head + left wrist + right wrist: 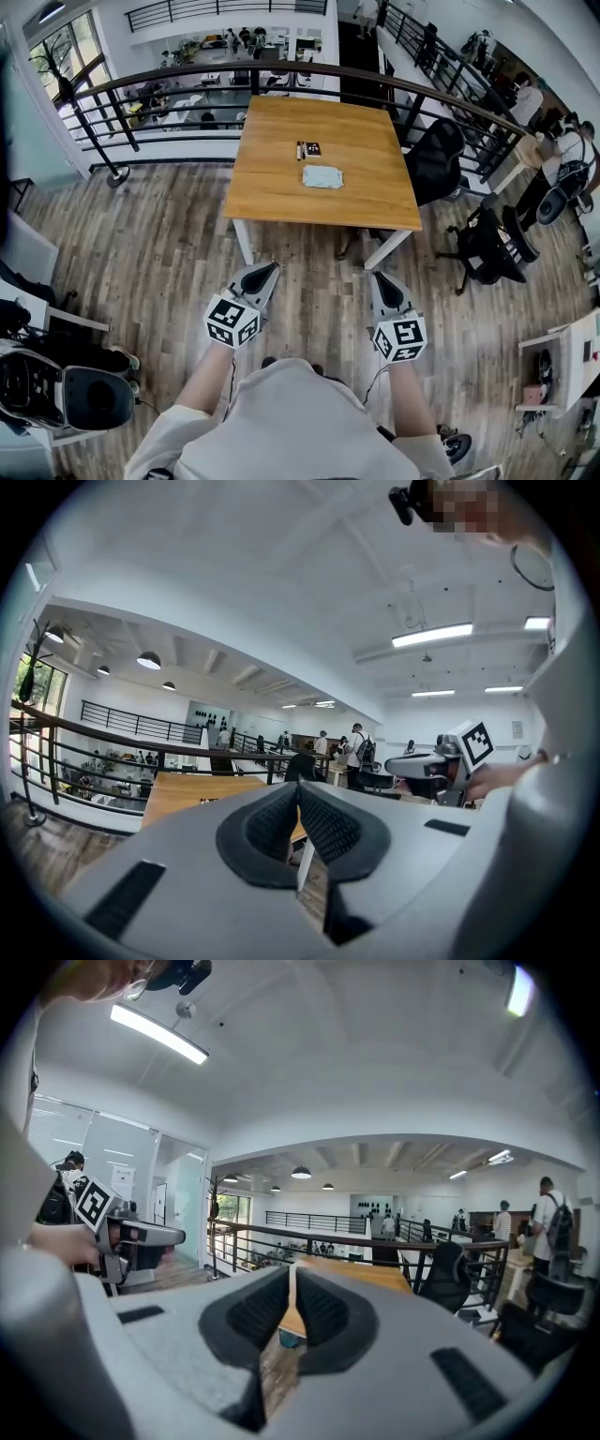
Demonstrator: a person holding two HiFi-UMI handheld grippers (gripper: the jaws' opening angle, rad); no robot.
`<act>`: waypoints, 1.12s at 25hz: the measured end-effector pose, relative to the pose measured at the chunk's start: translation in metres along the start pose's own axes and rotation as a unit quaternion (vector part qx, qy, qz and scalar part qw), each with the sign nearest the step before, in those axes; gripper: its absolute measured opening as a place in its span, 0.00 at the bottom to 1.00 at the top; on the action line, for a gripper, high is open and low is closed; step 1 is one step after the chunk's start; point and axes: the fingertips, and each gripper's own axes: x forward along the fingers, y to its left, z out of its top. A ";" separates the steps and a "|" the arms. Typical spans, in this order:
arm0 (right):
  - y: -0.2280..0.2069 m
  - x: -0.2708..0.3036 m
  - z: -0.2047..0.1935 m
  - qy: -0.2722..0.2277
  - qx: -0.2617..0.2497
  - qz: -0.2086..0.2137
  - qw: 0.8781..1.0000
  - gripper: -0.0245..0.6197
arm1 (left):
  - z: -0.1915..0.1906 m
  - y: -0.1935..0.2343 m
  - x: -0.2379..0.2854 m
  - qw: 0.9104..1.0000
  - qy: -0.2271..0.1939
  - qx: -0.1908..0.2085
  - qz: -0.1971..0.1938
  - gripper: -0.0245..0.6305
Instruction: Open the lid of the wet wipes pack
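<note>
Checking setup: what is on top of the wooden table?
On the wooden table lie a pale wet wipes pack and, just beyond it, a small dark item. The pack's lid is too small to make out.

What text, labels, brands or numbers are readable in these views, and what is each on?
No text can be read.
Pale blue wet wipes pack on the wooden table: any print too small.
Small dark flat item farther along the table: marks too small.
Black-and-white marker cubes, left and right: patterns only.

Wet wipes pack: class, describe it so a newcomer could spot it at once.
Find the large wooden table in the middle of the head view. Near its centre lies the wet wipes pack, flat and pale blue, unlike the smaller dark items just beyond it.
</note>
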 end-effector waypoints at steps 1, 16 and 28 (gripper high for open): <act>0.002 0.001 0.000 0.001 0.000 0.000 1.000 0.05 | 0.000 0.003 -0.001 1.000 -0.001 -0.003 0.000 0.05; 0.038 0.023 -0.001 0.004 0.010 -0.022 1.000 0.07 | -0.009 0.044 -0.013 0.999 0.016 -0.009 -0.032 0.29; 0.030 0.063 -0.018 0.020 0.019 -0.011 1.000 0.09 | -0.028 0.073 0.016 0.999 0.035 -0.017 -0.032 0.28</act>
